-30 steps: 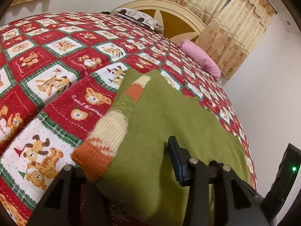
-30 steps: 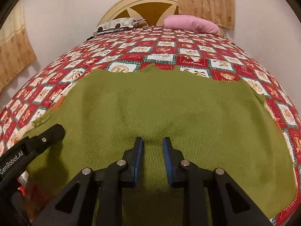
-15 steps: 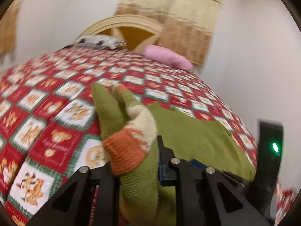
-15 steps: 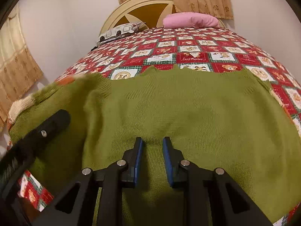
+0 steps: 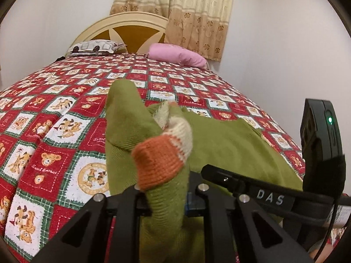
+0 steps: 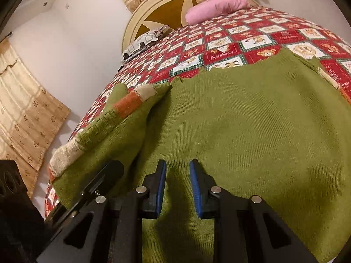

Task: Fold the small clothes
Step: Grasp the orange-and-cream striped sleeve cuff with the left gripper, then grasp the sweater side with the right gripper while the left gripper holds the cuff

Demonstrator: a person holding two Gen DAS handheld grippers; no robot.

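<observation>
My left gripper (image 5: pixel 166 199) clamps the green sweater (image 6: pixel 252 131) sleeve (image 5: pixel 158 160), lifted. Right gripper (image 6: pixel 177 188) w/ jaws slightly apart, resting on sweater body

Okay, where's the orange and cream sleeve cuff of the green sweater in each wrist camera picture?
Left wrist view: the sleeve cuff is at centre, lifted just above the left gripper, which is shut on the sleeve.
Right wrist view: the same cuff is at left of centre, folded toward the sweater body.
Shared landmark: the pink pillow by the headboard.
</observation>
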